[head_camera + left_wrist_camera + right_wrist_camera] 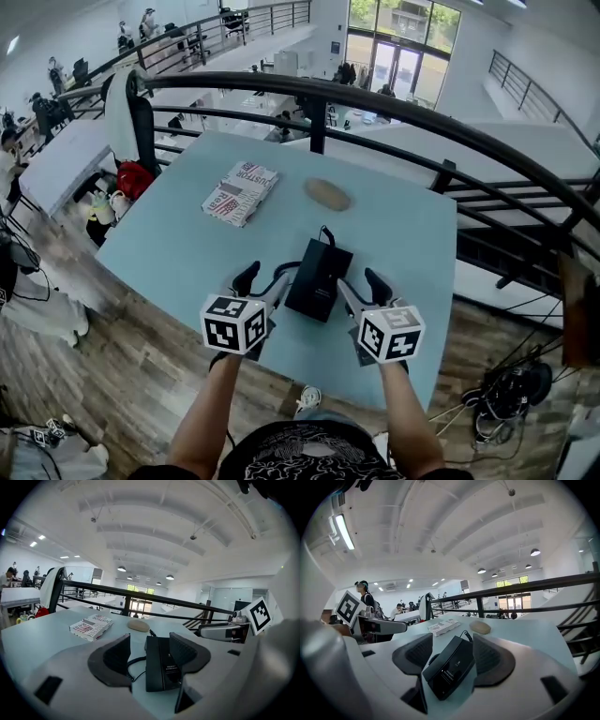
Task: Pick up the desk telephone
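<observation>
Between the left hand-held gripper (263, 282) and right hand-held gripper (362, 287), both gaping, lies the desk telephone (319, 278).

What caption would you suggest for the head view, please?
Left gripper and right gripper, both open, flank the black desk telephone on a blue table.

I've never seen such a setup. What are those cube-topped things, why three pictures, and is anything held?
A person holds a two-jawed hand tool in each hand: the left gripper and the right gripper; the patterned cubes are part of them. One picture comes from a camera on the person's head, the other two from cameras on the tools, looking along their jaws. On the blue table lie a black telephone, a book and a tan oval lump. Both tools stand open beside the telephone; nothing is held.
</observation>
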`<state>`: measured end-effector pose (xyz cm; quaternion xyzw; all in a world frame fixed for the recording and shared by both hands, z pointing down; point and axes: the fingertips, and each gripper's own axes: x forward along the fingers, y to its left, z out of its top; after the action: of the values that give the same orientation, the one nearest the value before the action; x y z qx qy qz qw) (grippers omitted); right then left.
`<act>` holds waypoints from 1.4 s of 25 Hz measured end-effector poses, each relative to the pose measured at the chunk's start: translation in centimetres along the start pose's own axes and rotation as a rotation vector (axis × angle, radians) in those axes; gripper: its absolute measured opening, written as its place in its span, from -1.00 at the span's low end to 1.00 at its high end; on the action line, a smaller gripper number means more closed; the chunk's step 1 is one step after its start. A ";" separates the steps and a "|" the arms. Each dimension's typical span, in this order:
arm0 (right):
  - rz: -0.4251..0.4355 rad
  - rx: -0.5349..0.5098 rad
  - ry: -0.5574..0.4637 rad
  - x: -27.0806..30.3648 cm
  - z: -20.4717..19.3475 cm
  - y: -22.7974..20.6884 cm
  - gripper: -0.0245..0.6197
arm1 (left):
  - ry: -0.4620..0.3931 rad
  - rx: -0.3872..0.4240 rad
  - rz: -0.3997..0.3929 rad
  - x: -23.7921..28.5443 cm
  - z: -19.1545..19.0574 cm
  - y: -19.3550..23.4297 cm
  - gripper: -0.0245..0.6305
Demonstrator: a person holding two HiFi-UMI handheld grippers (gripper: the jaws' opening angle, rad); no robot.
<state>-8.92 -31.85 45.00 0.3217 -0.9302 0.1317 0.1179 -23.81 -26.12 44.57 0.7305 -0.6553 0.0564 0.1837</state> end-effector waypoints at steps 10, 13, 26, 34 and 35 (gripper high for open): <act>-0.006 0.037 0.032 3.2 -0.2 -2.9 -0.15 | 0.073 -0.007 -0.082 5.3 0.0 0.3 -0.16; -0.002 0.066 0.050 3.5 -1.0 -3.1 -0.15 | 0.106 -0.030 -0.124 6.2 -0.9 0.4 -0.14; -0.053 0.244 0.142 6.5 -6.1 -3.8 -0.14 | 0.294 -0.150 -0.363 10.9 -5.8 1.9 -0.09; -0.082 0.349 0.190 8.1 -9.1 -4.1 -0.10 | 0.439 -0.217 -0.528 13.7 -8.0 1.5 -0.03; -0.079 0.364 0.199 8.4 -9.5 -4.0 -0.10 | 0.454 -0.213 -0.543 14.0 -8.2 1.5 -0.03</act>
<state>-11.52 -36.63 57.09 0.3595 -0.8614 0.3240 0.1540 -22.04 -36.48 56.98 0.8233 -0.3825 0.0977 0.4077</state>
